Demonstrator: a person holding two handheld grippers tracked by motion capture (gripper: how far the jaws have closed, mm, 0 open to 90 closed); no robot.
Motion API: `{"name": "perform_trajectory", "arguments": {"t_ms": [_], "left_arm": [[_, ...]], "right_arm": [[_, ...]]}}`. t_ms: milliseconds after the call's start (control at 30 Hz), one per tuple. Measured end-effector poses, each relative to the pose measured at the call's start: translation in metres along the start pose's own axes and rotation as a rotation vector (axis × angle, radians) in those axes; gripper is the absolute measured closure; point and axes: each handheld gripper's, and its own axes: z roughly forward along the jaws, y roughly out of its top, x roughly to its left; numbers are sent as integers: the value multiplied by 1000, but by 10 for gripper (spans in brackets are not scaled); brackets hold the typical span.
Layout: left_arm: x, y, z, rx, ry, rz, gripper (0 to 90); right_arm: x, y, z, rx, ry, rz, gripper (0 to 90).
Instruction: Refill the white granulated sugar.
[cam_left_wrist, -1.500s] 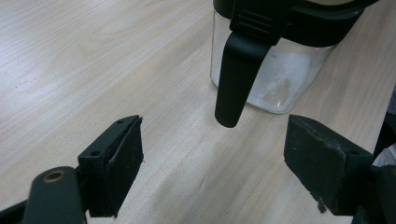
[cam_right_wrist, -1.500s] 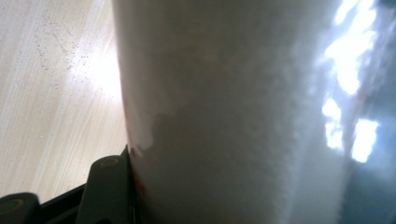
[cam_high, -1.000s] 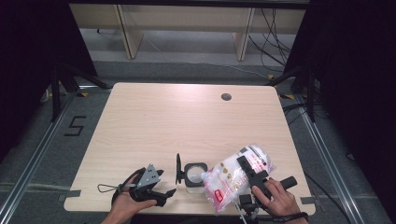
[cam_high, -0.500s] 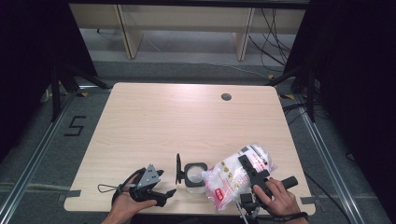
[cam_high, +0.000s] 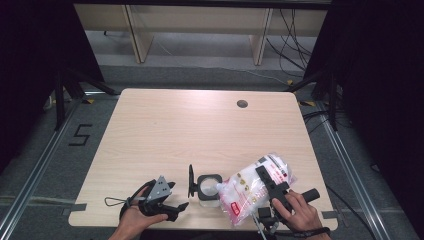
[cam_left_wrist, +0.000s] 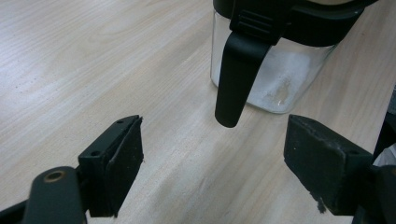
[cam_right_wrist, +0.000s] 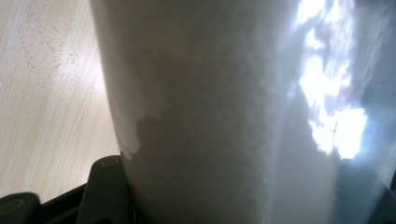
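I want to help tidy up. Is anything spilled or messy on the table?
A little. Fine white grains speckle the table beside the bag in the right gripper view, like spilled powder. The bag, held in the right gripper, lies tipped with its corner at the open jar. The jar's lid stands flipped up.

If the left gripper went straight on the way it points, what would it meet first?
Probably the black latch hanging off the clear glass jar, ahead between the open left gripper jaws; depth is uncertain.

Black hand-held gripper (cam_high: 176, 202), grey three-cornered plate, looping cable, black wristband
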Motion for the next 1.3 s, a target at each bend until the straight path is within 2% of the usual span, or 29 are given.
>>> {"name": "perform_trajectory", "arguments": {"t_ms": [33, 67, 167, 233, 267, 300, 333, 367, 400, 467, 500, 567, 600, 633, 667, 700, 733, 767, 833, 900, 933, 967, 1000, 1067, 1100, 1133, 1233, 1267, 1300], "left_arm": [[0, 0, 0, 1, 0, 9, 192], [0, 0, -1, 8, 2, 8, 192], [0, 0, 0, -1, 1, -8, 192], [1, 0, 0, 0, 2, 9, 192], [1, 0, 0, -1, -2, 7, 192], [0, 0, 0, -1, 0, -7, 193], [1, 0, 0, 5, 4, -3, 192], [0, 0, 1, -8, -2, -18, 192], [1, 0, 0, 1, 0, 4, 192], [0, 0, 0, -8, -3, -22, 192], [1, 0, 0, 7, 7, -5, 193], [1, 0, 0, 0, 1, -12, 192], [1, 0, 0, 6, 8, -2, 192], [1, 0, -1, 7, 8, 0, 192], [0, 0, 1, -9, -5, -19, 193], [1, 0, 0, 1, -3, -2, 192], [0, 0, 0, -8, -4, -17, 192], [1, 0, -1, 8, 8, 1, 192], [0, 0, 0, -1, 0, -14, 193], [0, 0, 0, -6, -1, -14, 192], [-1, 0, 0, -9, -1, -18, 192], [1, 0, 0, 6, 9, -1, 192], [0, 0, 1, -8, -3, -19, 192], [1, 0, 0, 2, 1, 11, 193], [1, 0, 0, -9, -3, -1, 192], [-1, 0, 1, -10, -5, -20, 192], [1, 0, 0, 2, -2, 1, 192], [-1, 0, 0, -8, -3, -22, 192], [-1, 0, 0, -10, -3, -23, 192]], "right_arm": [[0, 0, 0, 4, 0, -2, 424], [2, 1, 0, 8, 23, 15, 424], [3, 1, 1, -11, 6, 18, 424], [1, 1, 1, -16, -19, -4, 424], [3, 0, 1, -19, -10, 16, 424], [1, 1, 1, -21, -22, 3, 424], [0, 1, 0, -10, -1, -2, 425], [0, 1, 0, -14, -6, 3, 425], [0, 1, 0, -12, -2, 1, 425], [1, 1, 0, -25, -25, 5, 425], [2, 1, 1, -29, -12, 7, 425], [3, 1, 1, -21, -3, 19, 425], [2, 1, 1, -29, -15, 12, 425], [3, 1, 0, -23, -2, 26, 425], [3, 0, 0, -21, -3, 29, 425], [2, 1, 0, -6, 6, 25, 426], [1, 1, 1, -23, -9, 15, 426], [1, 1, 0, -23, -8, 18, 426], [4, 1, 0, -24, -7, 37, 426], [1, 1, 0, -25, -8, 13, 426], [2, 1, 1, -29, -21, 20, 426], [2, 1, 1, -40, -24, 15, 426], [2, 1, 1, -43, -24, 19, 426], [1, 1, 0, -29, -11, 14, 426], [1, 1, 0, -31, -11, 14, 426], [2, 1, 1, -43, -30, 22, 427], [2, 1, 0, -11, 1, 41, 427], [2, 1, 0, -11, 0, 42, 428], [2, 0, 0, -12, -2, 43, 428]]}}
